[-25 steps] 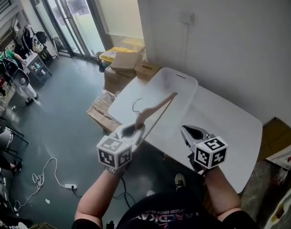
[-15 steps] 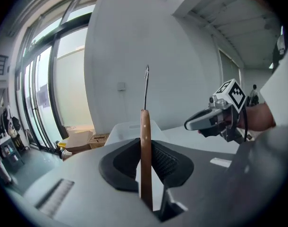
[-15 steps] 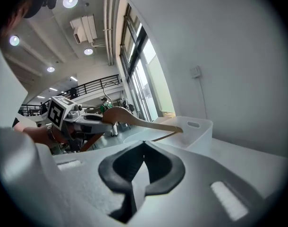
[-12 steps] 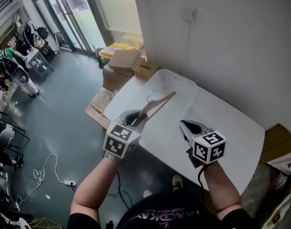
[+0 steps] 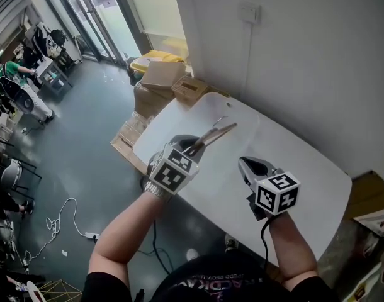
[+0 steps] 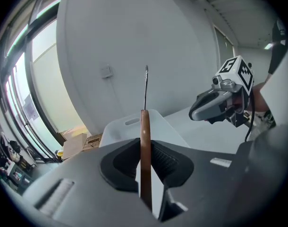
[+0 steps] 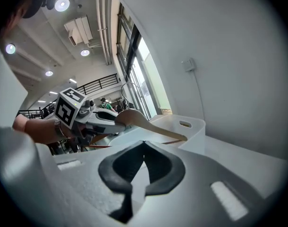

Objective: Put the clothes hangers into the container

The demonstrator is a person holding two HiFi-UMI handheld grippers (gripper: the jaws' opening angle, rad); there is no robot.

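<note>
A brown wooden hanger [image 5: 216, 133] with a wire hook [image 6: 145, 86] is clamped in my left gripper [image 5: 188, 146], which is shut on its lower end. The hanger juts out over the white container [image 5: 239, 111] at the table's far left end. In the left gripper view the hanger [image 6: 145, 141] stands edge-on between the pads, with the container [image 6: 119, 126] beyond it. My right gripper [image 5: 246, 166] hovers over the table to the right, shut and empty. In the right gripper view the hanger [image 7: 151, 126] hangs above the container [image 7: 193, 125].
The white table [image 5: 305, 162] stands against a white wall. Cardboard boxes [image 5: 159, 75] and a yellow bin [image 5: 146, 58] sit on the floor beyond the container. A cable and power strip [image 5: 60, 222] lie on the grey floor at the left. People stand far off at the left.
My left gripper has carried the hanger forward and to the right, so it reaches further over the container. The right gripper has barely moved.
</note>
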